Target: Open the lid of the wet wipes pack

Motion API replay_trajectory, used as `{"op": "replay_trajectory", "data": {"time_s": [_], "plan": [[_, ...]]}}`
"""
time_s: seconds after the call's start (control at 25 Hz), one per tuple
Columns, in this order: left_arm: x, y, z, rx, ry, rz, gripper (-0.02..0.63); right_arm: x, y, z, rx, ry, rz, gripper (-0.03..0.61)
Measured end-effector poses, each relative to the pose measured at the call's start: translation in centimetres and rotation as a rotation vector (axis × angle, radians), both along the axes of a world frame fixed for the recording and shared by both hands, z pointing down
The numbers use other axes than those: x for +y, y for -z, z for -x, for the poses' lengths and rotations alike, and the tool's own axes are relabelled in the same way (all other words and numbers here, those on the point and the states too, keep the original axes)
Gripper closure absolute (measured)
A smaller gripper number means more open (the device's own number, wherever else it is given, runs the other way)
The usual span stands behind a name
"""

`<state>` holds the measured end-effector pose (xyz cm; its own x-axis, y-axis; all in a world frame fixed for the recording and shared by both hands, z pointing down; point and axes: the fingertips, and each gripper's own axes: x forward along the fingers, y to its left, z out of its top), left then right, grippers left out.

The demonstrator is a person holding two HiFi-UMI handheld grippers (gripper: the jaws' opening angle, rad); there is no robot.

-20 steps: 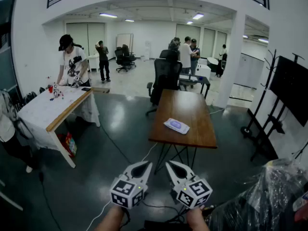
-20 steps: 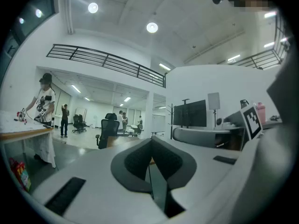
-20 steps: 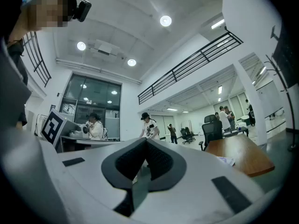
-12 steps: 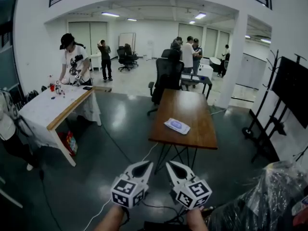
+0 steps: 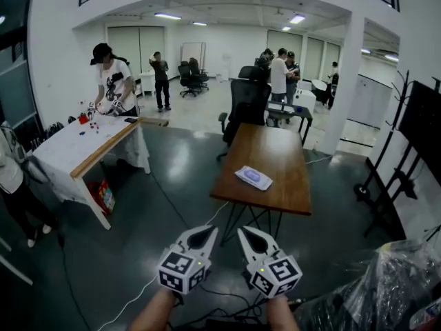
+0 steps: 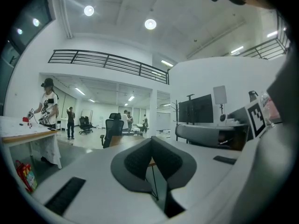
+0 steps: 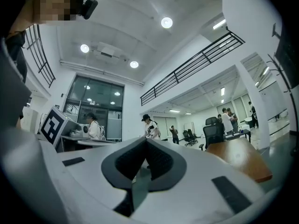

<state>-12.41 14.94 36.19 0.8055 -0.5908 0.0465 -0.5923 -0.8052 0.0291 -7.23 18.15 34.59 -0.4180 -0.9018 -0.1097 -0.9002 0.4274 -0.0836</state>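
Wooden surface (image 5: 289,188) is carrying the wipes pack (image 5: 253,178) well ahead of the jaws; left gripper (image 5: 204,237) and right gripper (image 5: 249,238) are hovering closed, empty, likely needing to approach first

Open floor (image 5: 158,226) lies before the near edge of the counter (image 5: 272,150); only a wipes pack (image 5: 253,178) lies near that edge. An office chair (image 5: 247,105) stands against the far edge.

A brown wooden bench (image 5: 272,158) stands mid-room, a black office chair (image 5: 247,107) at its far end — left, a person in a cap (image 5: 114,81) leans over a white-covered bench (image 5: 65,150).
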Motion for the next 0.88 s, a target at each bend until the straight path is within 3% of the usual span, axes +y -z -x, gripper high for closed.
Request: {"op": "replay_trajectory", "data": {"time_s": [0.36,0.88], "plan": [[-1.7,-1.2,-3.0,-0.045,0.057,0.016,0.609,-1.7,-1.3,-4.0,0.023,0.032,0.030,0.568],[-11.9,-2.9,-8.4,-0.020,-0.045,0.038,0.609,-10.9,-2.6,-8.7,0.071,-0.071,0.082,0.568]]}}
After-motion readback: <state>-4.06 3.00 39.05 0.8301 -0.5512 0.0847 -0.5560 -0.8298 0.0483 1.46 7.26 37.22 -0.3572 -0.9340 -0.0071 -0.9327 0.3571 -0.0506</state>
